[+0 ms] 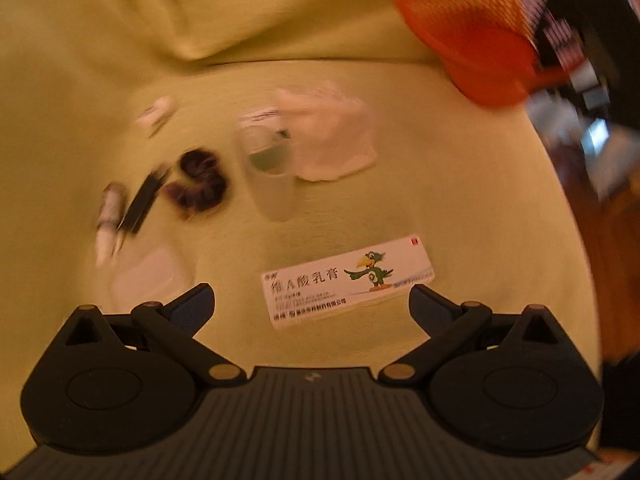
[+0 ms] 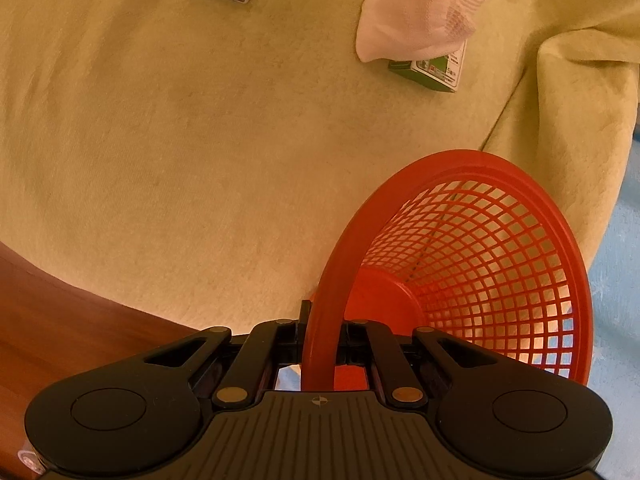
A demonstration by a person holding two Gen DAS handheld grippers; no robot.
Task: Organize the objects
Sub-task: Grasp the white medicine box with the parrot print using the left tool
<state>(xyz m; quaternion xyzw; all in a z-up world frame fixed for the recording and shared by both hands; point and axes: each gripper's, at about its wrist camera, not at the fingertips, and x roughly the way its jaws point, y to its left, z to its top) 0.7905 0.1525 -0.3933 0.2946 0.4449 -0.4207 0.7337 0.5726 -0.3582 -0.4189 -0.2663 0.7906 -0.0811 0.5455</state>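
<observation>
The white carton (image 1: 347,280) just beyond the left gripper (image 1: 312,300) bears a green parrot cartoon, a small red mark at its far right corner, and Chinese print reading "维A酸乳膏"; it lies flat on the yellow-green cloth (image 1: 460,208) covering the counter, between the spread fingers, untouched. Further off, blurred, lie a clear cup (image 1: 269,168) on its side, a white mesh cloth (image 1: 332,136), a dark scrunchie (image 1: 200,180), a black pen (image 1: 142,204) and a white tube (image 1: 108,216).

The right gripper (image 2: 320,336) is clamped on the rim of the red basket (image 2: 480,264), a round lattice-walled tub held tilted at the counter's near right edge. A wide stretch of bare cloth lies to its left. At far right the cloth folds up in a ridge (image 2: 580,92). A green box (image 2: 436,68) sits under the mesh cloth; its print is unreadable.
</observation>
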